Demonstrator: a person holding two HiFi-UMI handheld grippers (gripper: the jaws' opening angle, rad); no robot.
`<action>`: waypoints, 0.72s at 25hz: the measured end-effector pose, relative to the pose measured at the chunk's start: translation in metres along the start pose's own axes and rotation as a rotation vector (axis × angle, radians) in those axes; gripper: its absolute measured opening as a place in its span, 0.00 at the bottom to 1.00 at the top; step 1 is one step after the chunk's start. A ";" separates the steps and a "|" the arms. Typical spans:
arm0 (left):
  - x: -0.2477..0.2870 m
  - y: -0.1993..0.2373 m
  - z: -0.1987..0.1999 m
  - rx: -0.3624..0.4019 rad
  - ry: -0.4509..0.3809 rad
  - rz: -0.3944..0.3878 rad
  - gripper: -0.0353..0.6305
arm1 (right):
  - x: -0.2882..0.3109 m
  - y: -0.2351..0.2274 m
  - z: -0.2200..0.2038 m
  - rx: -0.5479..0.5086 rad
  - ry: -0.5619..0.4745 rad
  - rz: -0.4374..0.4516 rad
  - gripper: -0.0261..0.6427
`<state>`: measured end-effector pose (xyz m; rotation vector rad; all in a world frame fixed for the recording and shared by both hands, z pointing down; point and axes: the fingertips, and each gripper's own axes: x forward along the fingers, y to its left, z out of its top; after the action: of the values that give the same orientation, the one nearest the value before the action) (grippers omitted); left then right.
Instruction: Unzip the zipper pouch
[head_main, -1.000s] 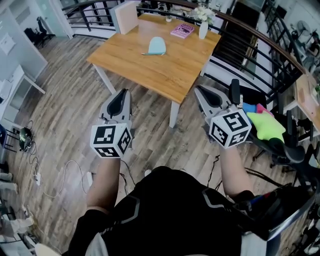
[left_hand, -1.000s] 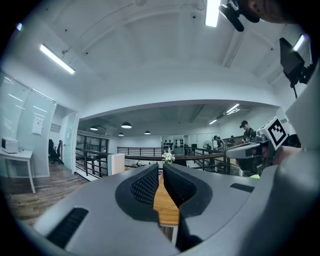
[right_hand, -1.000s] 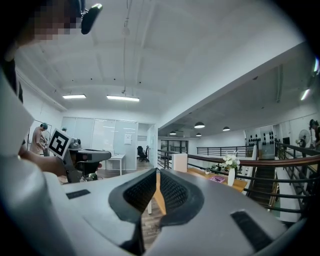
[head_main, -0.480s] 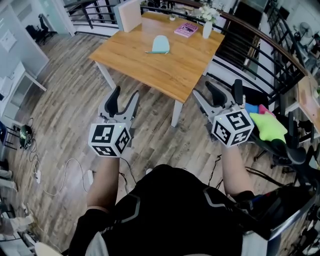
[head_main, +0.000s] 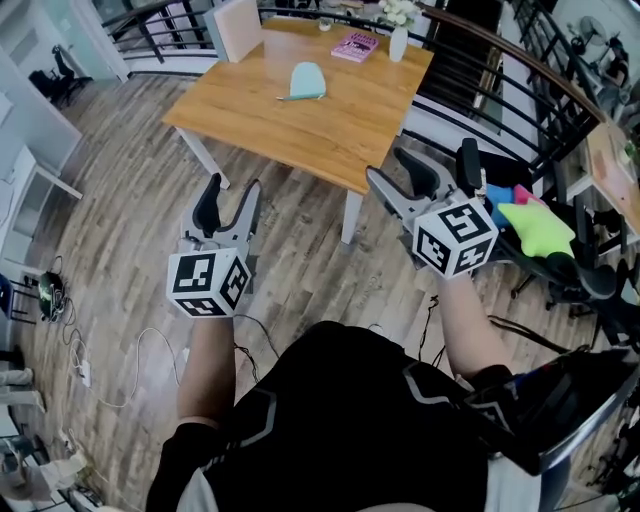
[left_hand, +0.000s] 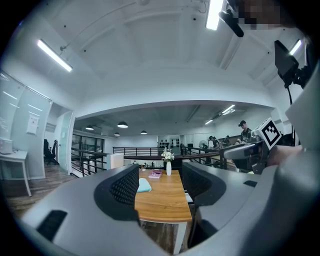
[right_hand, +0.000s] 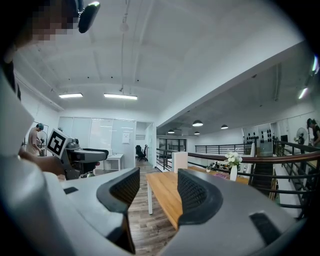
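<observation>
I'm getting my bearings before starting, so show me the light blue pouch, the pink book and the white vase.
light blue pouch (head_main: 307, 78), head view, middle of its body.
pink book (head_main: 355, 46), head view, centre of its cover.
white vase (head_main: 398, 44), head view, its body below the flowers.

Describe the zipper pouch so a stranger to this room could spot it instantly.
Start at the square wooden table. On its far half, nearer than the pink book and the white vase of flowers, lies the pouch. It is the only pale blue, soft, rounded thing there, lying flat on the wood.
</observation>
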<state>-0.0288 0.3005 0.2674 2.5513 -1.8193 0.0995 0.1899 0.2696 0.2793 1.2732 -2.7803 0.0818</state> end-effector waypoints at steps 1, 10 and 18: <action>0.000 0.004 -0.001 0.003 0.001 -0.004 0.47 | 0.003 0.002 0.000 0.000 0.000 -0.003 0.41; -0.001 0.039 -0.010 0.036 -0.014 -0.044 0.47 | 0.031 0.020 -0.005 -0.007 -0.008 -0.044 0.41; 0.022 0.067 -0.014 0.026 -0.020 -0.034 0.47 | 0.072 0.009 -0.003 -0.020 -0.002 -0.026 0.41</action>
<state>-0.0854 0.2582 0.2807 2.6094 -1.7920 0.0989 0.1360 0.2218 0.2892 1.3048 -2.7583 0.0506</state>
